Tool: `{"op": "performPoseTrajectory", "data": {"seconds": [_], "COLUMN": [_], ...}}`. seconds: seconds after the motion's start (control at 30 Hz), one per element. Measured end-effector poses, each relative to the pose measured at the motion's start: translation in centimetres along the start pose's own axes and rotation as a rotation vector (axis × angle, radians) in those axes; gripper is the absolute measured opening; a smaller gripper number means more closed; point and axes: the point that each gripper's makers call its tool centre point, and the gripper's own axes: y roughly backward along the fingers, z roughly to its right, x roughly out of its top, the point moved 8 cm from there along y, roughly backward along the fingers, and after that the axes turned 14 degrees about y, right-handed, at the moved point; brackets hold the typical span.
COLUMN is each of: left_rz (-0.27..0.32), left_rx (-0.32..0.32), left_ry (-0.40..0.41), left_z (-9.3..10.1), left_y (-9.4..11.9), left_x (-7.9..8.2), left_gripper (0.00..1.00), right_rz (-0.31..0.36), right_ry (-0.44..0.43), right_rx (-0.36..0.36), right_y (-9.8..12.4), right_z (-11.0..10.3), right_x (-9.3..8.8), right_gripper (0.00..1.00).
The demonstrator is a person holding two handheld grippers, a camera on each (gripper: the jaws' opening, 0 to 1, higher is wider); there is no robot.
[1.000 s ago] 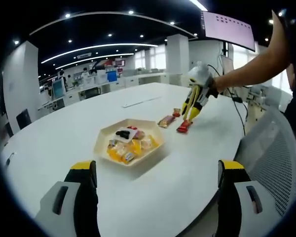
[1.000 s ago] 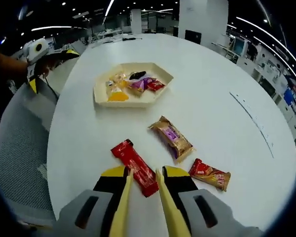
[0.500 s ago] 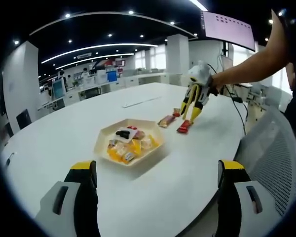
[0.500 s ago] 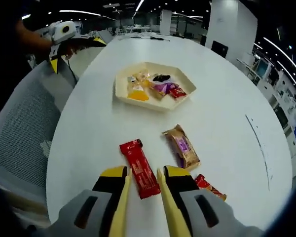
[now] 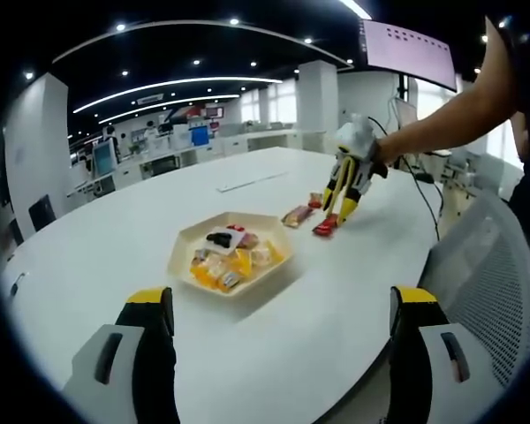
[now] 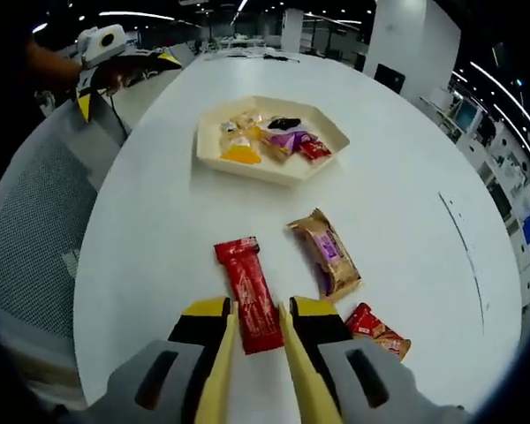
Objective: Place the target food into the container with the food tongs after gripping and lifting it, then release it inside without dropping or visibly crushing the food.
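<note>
Right gripper view: my right gripper [image 6: 256, 320] has the yellow food tongs [image 6: 258, 353] narrowed around the near end of the red snack bar [image 6: 248, 293], which lies flat on the white table [image 6: 150, 230]; can't tell if they're actually pinching it. Just beside it are a brown-and-purple wrapper [image 6: 327, 261] and a smaller red packet [image 6: 376, 329]. Further out, the cream hexagonal tray [image 6: 214, 158] holds mixed snacks. Left gripper [image 5: 278, 349] jaws are spread wide, nothing between them.

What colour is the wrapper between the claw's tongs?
Red snack bar, clearest in the right gripper view.
</note>
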Motion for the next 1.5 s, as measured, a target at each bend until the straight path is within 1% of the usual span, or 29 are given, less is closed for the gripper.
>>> {"op": "performPoseTrajectory", "data": {"seconds": [0.17,0.3,0.37,0.63,0.8,0.87,1.07,1.33,1.5], "left_rz": [0.0,0.001,0.003,0.013,0.012,0.018,0.022,0.028,0.031], "left_rx": [0.0,-0.001,0.001,0.001,-0.002,-0.004,-0.006,-0.01,-0.016], "left_ry": [-0.002,-0.001,-0.001,0.001,0.014,0.012,0.015,0.01,0.011], "left_z": [0.0,0.0,0.0,0.0,-0.1,-0.1,0.0,0.1,0.1], "left_y": [0.0,0.0,0.0,0.1,0.1,0.1,0.2,0.2,0.2], "left_x": [0.0,0.0,0.0,0.2,0.1,0.2,0.3,0.3,0.4], "left_gripper": [0.98,0.98,0.98,0.99,0.99,0.99,0.99,0.99,0.99], "right_rz": [-0.013,-0.018,-0.006,0.0,0.006,-0.001,0.007,0.006,0.002], "right_ry": [-0.004,-0.032,-0.061,-0.09,-0.103,-0.1,-0.108,-0.117,-0.119], "right_rx": [-0.015,-0.031,-0.03,-0.06,-0.079,-0.098,-0.132,-0.167,-0.187], "right_y": [0.0,0.1,0.4,1.2,2.1,2.4,3.9,5.8,6.6], "right_z": [0.0,0.4,0.5,0.9,1.5,1.8,2.9,3.9,4.4], "right_x": [0.1,-0.1,-0.1,0.2,0.7,0.9,1.6,2.8,3.1], "right_gripper": [0.24,0.24,0.24,0.24,0.24,0.24,0.24,0.24,0.24]}}
